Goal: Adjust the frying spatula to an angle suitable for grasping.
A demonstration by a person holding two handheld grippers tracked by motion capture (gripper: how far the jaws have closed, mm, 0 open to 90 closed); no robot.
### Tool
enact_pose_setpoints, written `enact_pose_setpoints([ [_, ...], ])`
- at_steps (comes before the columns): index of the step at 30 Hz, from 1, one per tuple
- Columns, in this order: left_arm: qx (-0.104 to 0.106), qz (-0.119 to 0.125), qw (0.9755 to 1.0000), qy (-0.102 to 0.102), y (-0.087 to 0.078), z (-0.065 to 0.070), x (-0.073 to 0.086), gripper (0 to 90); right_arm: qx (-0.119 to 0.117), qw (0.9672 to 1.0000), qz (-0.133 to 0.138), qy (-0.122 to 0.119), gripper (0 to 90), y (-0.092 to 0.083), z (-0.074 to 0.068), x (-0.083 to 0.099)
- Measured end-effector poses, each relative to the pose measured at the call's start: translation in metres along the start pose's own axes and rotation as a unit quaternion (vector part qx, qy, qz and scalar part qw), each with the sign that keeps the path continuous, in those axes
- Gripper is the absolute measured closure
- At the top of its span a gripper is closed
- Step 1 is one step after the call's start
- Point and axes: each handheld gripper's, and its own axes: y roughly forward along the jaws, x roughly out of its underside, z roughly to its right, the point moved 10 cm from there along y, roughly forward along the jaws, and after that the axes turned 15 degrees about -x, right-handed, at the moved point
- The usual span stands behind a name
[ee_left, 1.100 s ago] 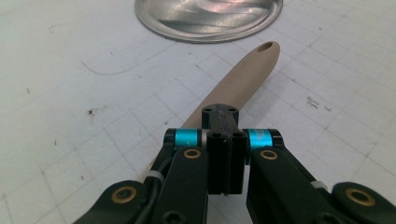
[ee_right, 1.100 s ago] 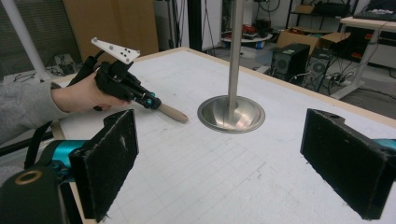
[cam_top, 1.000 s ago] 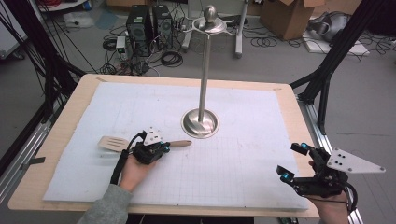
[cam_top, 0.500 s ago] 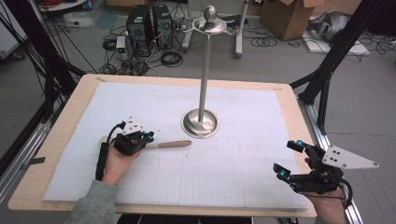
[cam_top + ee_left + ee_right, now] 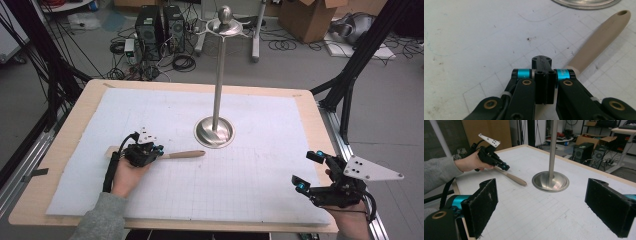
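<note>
A wooden spatula [image 5: 185, 154] lies flat on the white mat, its handle end toward the metal stand and its head under the person's left hand. My left gripper [image 5: 159, 150] hovers over the middle of the spatula with its jaws shut together and nothing between them. In the left gripper view the shut tips [image 5: 541, 60] point at bare mat, with the handle [image 5: 599, 40] passing beside and below them. The right gripper view shows that gripper [image 5: 505, 166] low over the spatula [image 5: 515, 179]. My right gripper [image 5: 306, 170] rests at the table's front right corner, open and holding nothing [image 5: 541, 207].
A tall metal stand [image 5: 214, 131] with a round base rises from the mat's middle, its pole topped by a dish and ball. The wooden table edge [image 5: 320, 125] frames the gridded mat. Computers, cables and cardboard boxes lie on the floor beyond.
The left hand and its shut gripper slid left along the spatula, away from the stand. The spatula stayed where it was. The right gripper kept its place.
</note>
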Motion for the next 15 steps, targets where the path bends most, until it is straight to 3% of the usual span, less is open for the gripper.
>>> enact_pose_setpoints([
  [3, -0.004, -0.019, 0.9998, -0.004, 0.003, -0.002, 0.007, 89.7, -0.001, 1.0, -0.003, 0.0, 10.2, 0.001, 0.0, 0.001],
  [15, -0.017, -0.038, 0.9991, -0.003, -0.007, -0.002, 0.013, 89.9, -0.008, 1.0, -0.006, 0.002, 10.2, 0.007, 0.002, 0.001],
])
